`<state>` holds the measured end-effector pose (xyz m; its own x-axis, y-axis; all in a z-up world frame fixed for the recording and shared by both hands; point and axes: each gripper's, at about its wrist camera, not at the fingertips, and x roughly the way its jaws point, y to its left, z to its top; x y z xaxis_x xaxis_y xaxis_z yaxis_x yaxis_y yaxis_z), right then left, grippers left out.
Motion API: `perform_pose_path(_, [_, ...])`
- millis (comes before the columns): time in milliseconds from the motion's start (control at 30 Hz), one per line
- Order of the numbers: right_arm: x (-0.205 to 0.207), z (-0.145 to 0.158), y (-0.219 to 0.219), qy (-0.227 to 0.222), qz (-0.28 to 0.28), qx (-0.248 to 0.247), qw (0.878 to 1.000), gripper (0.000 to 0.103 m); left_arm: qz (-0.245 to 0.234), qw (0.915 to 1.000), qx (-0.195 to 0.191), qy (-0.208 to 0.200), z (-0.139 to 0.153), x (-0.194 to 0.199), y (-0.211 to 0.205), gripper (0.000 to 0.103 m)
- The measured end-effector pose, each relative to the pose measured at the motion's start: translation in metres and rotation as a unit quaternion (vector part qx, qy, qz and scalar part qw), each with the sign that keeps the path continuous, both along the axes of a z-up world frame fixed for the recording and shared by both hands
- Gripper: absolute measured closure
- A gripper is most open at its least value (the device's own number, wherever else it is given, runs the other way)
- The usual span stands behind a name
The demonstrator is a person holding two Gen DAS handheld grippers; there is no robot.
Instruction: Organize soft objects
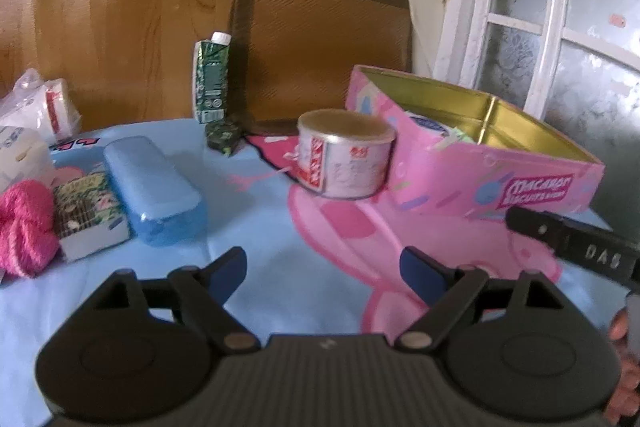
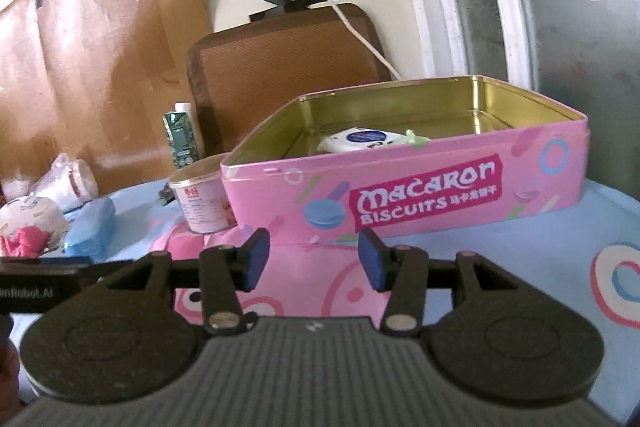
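A pink Macaron Biscuits tin (image 2: 440, 195) stands open on the table; it also shows in the left wrist view (image 1: 492, 183). Inside lie a white wipes pack (image 2: 360, 139) and something pale green (image 2: 416, 138). My left gripper (image 1: 324, 275) is open and empty above the cloth, short of a small round can (image 1: 344, 159). My right gripper (image 2: 314, 259) is open and empty in front of the tin. At the left lie pink yarn (image 1: 24, 227), a blue sponge pack (image 1: 154, 187), a small patterned box (image 1: 90, 215) and white tissue packs (image 1: 36, 111).
A green carton (image 1: 211, 83) and a brown cushion (image 1: 320, 55) stand at the back by the wall. A small dark green object (image 1: 224, 137) lies by the carton. A window is at the right. The right gripper's body (image 1: 580, 247) shows in the left wrist view.
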<state>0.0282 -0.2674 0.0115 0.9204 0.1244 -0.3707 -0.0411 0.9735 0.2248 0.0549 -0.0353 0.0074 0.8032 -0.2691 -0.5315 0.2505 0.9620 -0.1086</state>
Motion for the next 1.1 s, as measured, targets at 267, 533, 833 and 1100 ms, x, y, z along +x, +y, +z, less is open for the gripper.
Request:
perform_pose_path(267, [0.0, -0.006, -0.009, 0.006, -0.021, 0.025, 0.999, 0.048, -0.005, 0.9999, -0.005, -0.011, -0.001, -0.004, 0.0, 0.016])
perform_pose_path(533, [-0.001, -0.006, -0.009, 0.005, -0.024, 0.029, 0.999, 0.046, -0.009, 0.9996, -0.015, -0.021, 0.0, -0.007, 0.003, 0.016])
perform_pose_path(833, [-0.004, -0.006, -0.01, -0.007, -0.03, 0.035, 0.999, 0.046, -0.029, 0.9969, -0.038, -0.062, 0.005, -0.02, 0.007, 0.01])
perform_pose_path(1100, [-0.004, -0.006, -0.005, -0.011, -0.031, 0.018, 0.999, 0.046, -0.033, 0.9964, -0.045, -0.065, 0.005, -0.02, 0.008, 0.007])
